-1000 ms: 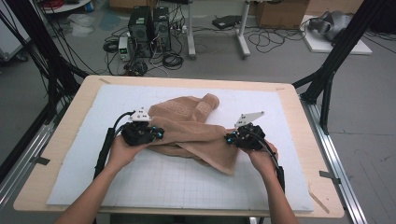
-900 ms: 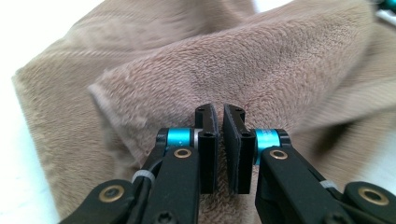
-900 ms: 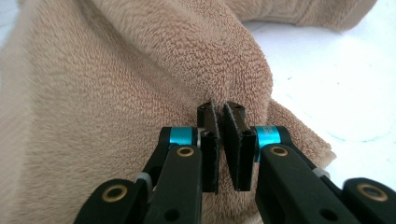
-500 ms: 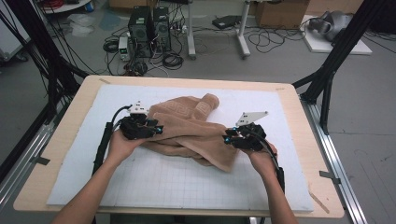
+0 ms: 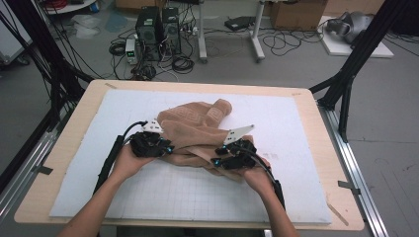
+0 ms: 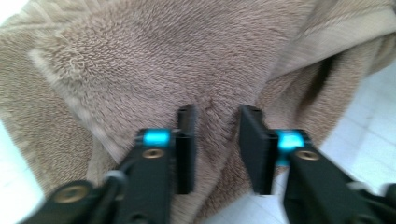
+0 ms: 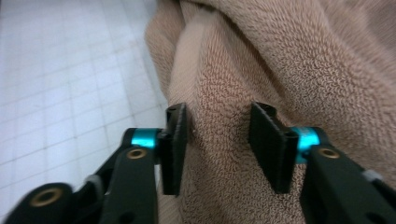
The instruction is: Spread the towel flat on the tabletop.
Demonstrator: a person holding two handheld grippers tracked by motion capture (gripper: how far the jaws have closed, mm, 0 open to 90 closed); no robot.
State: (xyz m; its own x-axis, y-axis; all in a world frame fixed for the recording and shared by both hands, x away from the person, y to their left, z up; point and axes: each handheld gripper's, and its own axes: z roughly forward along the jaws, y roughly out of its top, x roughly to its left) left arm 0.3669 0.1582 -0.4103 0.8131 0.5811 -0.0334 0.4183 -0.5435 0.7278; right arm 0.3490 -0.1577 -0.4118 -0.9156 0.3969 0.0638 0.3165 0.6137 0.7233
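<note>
Fingers [image 6: 187, 144] of left gripper [image 6: 215, 140] standing slightly apart over tan towel [image 5: 197, 131], pile between pads, having just been closing; no firm pinch showing. Right gripper [image 7: 224, 140] fingers [image 7: 268, 144] also parted, straddling folded towel edge, not pressing. Towel lying crumpled mid-bench on white gridded mat [image 5: 188, 192]. Left hand [image 5: 129, 160] sitting at towel's left edge, right hand [image 5: 254, 177] at near-right edge. Open mat stretching all around heap, wooden bench [image 5: 64, 148] rim beyond

A wooden table [image 5: 64, 153] bears a white gridded mat [image 5: 296, 163] (a crumpled tan towel [image 5: 195, 123] on it).
</note>
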